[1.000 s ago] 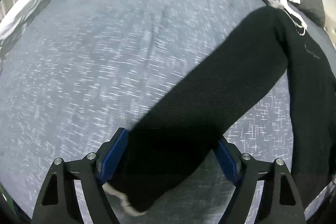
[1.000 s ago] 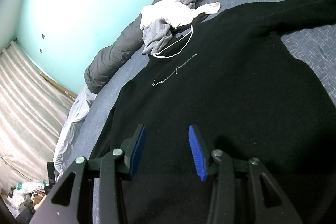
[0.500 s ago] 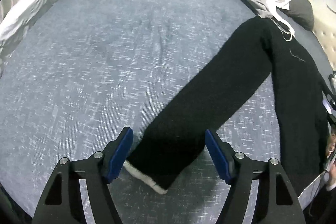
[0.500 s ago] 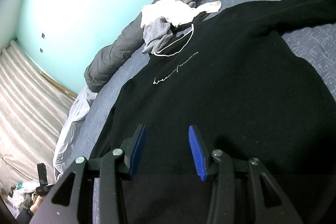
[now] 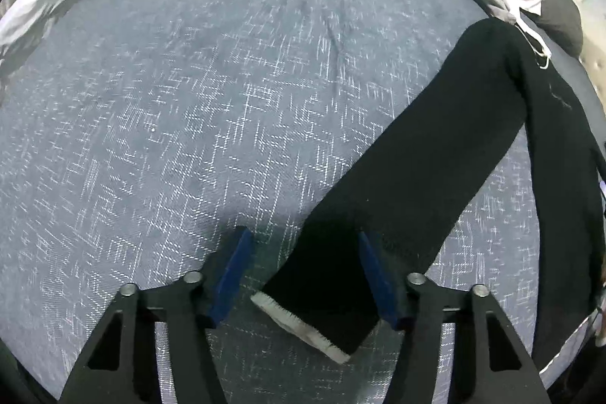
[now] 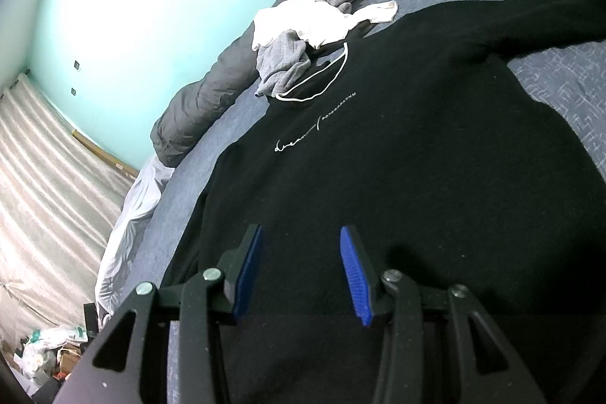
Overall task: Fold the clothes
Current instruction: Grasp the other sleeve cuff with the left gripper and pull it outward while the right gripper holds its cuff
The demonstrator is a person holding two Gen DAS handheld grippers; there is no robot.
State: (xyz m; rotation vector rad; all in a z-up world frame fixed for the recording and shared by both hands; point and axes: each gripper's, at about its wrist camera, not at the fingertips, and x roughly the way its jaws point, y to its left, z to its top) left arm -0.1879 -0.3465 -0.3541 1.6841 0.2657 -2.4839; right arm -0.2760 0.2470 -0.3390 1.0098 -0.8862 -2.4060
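A: Item status. Where is the black sweatshirt [image 6: 397,158]?

B: Spread flat, front up, on the blue-grey patterned bedspread [image 5: 189,120]. The right wrist view shows the chest with its white script print and a white drawstring at the neck. The left wrist view shows none of that; it shows one long sleeve [image 5: 416,169] running diagonally across the cover, ending in a cuff with a white lining edge.

A: Position relative to the tools?

B: The left gripper [image 5: 305,271] has its blue pads spread apart. The cuff end lies between them, nearer the right-hand pad; whether that pad touches the cloth cannot be told. Nothing is clamped. The right gripper [image 6: 301,269] is likewise spread, over the lower body of the sweatshirt near the hem, with no fabric pinched.

A: Surroundings?

B: White and grey clothes [image 6: 310,29] are heaped just past the collar. A dark grey duvet [image 6: 212,89] is rolled along the far edge of the bed. Beyond it: a turquoise wall [image 6: 132,6], a pale curtain [image 6: 41,207] and clutter on the floor in the lower left corner.
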